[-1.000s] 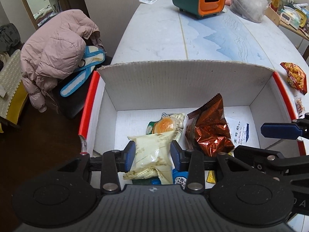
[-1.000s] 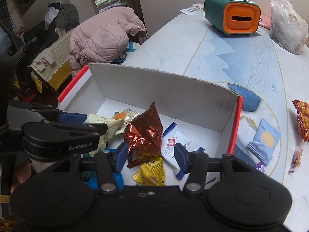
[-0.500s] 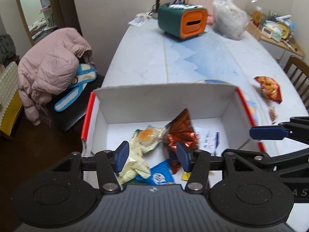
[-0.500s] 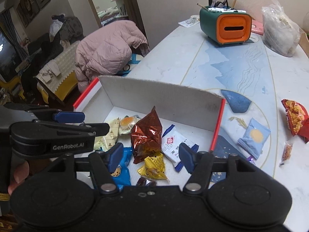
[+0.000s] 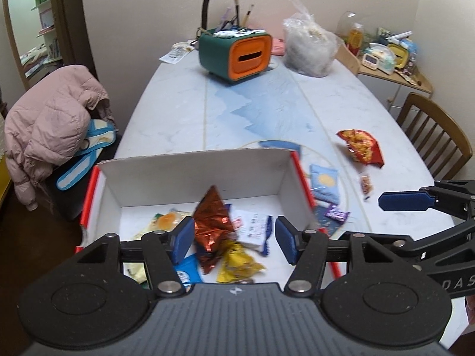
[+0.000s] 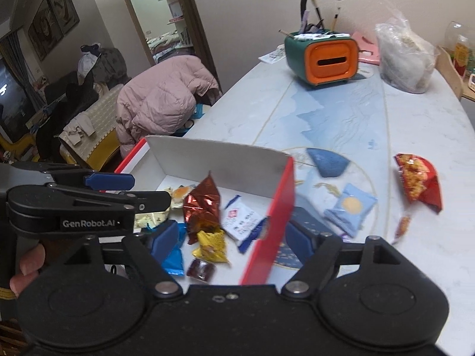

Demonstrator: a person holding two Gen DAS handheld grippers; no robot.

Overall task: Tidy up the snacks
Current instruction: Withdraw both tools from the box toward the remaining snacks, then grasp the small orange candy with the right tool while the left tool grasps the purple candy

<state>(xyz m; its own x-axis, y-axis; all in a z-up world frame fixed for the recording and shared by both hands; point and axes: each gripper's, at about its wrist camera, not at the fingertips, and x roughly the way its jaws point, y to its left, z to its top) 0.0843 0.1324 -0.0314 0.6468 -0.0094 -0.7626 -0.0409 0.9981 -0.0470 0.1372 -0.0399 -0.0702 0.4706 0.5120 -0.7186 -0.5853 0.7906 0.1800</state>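
A white cardboard box with red edges (image 5: 196, 175) (image 6: 213, 160) sits on the table and holds several snack packs: a copper foil bag (image 5: 212, 216) (image 6: 202, 204), a yellow pack (image 5: 237, 262) (image 6: 210, 241), a white sachet (image 5: 252, 227) (image 6: 242, 221) and a pale pack with an orange picture (image 5: 163, 222). My left gripper (image 5: 233, 238) is open and empty above the box. My right gripper (image 6: 233, 238) is open and empty, astride the box's right wall. On the table to the right lie a light blue pack (image 5: 323, 182) (image 6: 350, 207), a red chips bag (image 5: 360, 146) (image 6: 418, 178) and a small purple candy (image 5: 335, 212).
A green and orange organiser (image 5: 236, 55) (image 6: 322, 57) with a lamp and a clear plastic bag (image 5: 308, 49) (image 6: 405, 59) stand at the table's far end. A pink jacket (image 5: 50, 118) lies on a chair to the left. A wooden chair (image 5: 433, 136) stands on the right.
My left gripper let go of the pale snack pack in the box and opened. Both grippers rose and drew back from the box; the right one shifted rightward over the box's right wall.
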